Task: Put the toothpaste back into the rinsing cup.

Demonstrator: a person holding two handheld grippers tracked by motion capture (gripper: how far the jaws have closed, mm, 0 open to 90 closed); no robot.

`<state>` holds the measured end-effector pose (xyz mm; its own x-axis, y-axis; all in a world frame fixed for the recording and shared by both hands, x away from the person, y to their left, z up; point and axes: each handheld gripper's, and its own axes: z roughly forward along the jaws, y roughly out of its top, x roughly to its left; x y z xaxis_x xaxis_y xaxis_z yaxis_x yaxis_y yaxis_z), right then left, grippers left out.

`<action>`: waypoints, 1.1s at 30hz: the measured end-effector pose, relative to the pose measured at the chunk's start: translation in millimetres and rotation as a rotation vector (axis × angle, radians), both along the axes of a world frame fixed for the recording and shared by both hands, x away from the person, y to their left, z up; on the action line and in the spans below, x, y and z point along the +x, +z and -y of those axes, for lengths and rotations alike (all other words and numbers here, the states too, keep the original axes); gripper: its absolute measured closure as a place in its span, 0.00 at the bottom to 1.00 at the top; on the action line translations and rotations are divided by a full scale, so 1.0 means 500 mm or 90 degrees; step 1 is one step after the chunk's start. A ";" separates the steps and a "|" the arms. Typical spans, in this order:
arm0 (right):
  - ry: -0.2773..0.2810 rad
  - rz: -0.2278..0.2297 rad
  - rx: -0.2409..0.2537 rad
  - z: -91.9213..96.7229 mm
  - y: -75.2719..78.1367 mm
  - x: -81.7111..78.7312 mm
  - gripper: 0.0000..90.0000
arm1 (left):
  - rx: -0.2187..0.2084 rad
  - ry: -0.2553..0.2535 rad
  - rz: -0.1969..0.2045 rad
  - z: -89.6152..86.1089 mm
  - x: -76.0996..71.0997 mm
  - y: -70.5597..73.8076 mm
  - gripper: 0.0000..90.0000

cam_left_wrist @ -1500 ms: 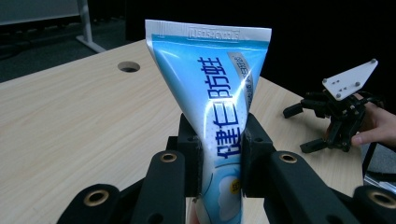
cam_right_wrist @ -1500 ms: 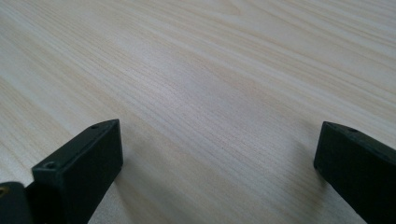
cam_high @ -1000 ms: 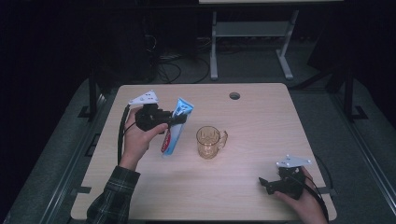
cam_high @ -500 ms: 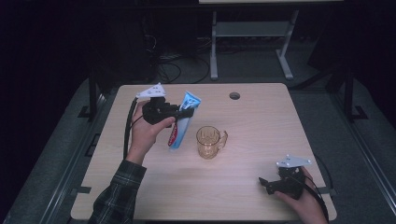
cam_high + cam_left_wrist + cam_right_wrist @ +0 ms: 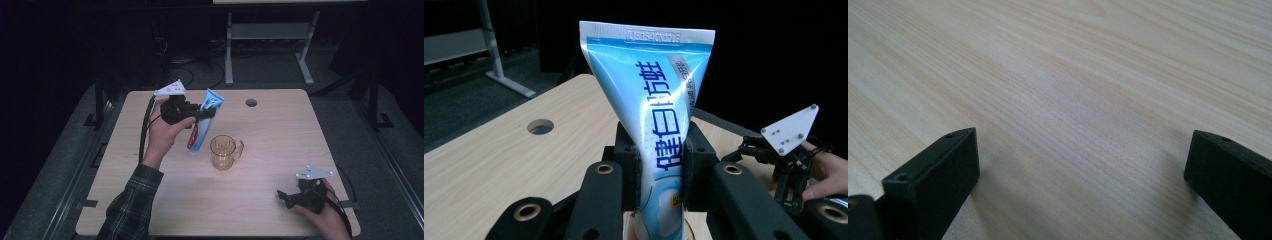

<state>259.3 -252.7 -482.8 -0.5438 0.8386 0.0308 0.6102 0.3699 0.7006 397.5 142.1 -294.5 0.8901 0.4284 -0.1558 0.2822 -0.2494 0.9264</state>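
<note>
The jaws of the left gripper (image 5: 659, 165) are clenched on a blue-and-white plastic toothpaste tube (image 5: 659, 110), holding it upright with its crimped end up, lifted above the pale wooden table (image 5: 280, 135) just at ten o'clock from the clear amber glass mug (image 5: 223, 151) near the table's centre. The pick-up looks done; lowering the tube into the mug seems to be what is left. The right gripper (image 5: 295, 196) rests at five o'clock, its jaws spread wide and empty.
</note>
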 end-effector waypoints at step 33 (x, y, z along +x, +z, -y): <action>0.002 0.001 -0.001 -0.001 0.000 -0.002 0.01 | -0.022 -0.055 0.014 0.120 0.043 0.003 0.82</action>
